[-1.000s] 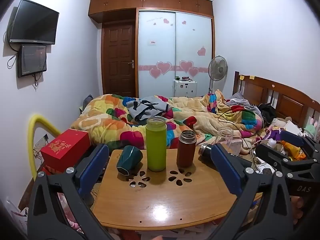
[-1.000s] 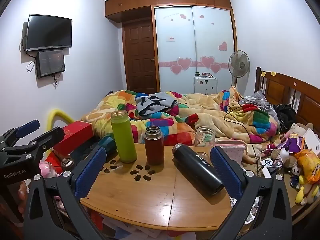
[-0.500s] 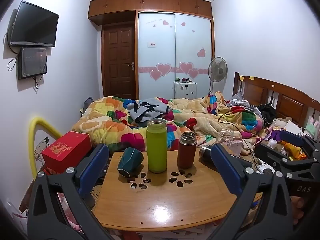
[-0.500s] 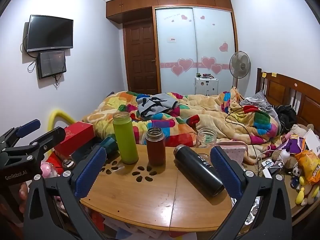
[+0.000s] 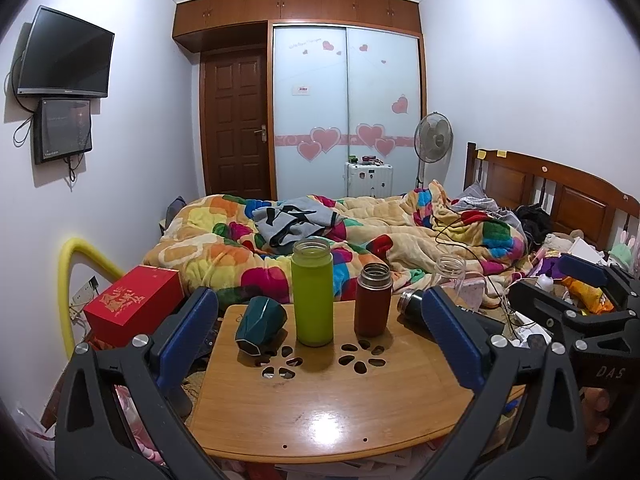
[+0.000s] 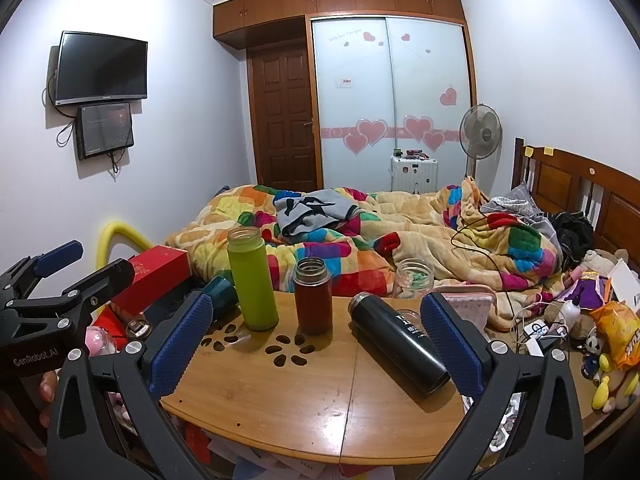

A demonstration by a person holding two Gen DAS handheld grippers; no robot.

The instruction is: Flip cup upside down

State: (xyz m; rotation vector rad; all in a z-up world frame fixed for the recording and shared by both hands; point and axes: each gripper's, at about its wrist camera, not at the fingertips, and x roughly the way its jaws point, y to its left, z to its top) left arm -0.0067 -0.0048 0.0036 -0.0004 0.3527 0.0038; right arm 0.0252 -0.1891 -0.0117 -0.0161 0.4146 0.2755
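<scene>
A dark green faceted cup (image 5: 260, 324) lies on its side at the far left of the round wooden table (image 5: 320, 412); in the right wrist view it (image 6: 220, 292) is partly hidden behind the green bottle. My left gripper (image 5: 320, 336) is open and empty, held back above the table's near edge. My right gripper (image 6: 316, 340) is open and empty to its right; it also shows in the left wrist view (image 5: 576, 296).
On the table stand a tall green bottle (image 5: 312, 292), a red-brown flask (image 5: 373, 300) and a clear jar (image 6: 412, 280); a black flask (image 6: 398, 342) lies on its side. A red box (image 5: 132, 306) sits left; the bed (image 5: 360, 240) lies behind.
Both cameras have drifted slightly, so the table and bottles sit a little lower in view. Nothing on the table moved and both grippers stay open.
</scene>
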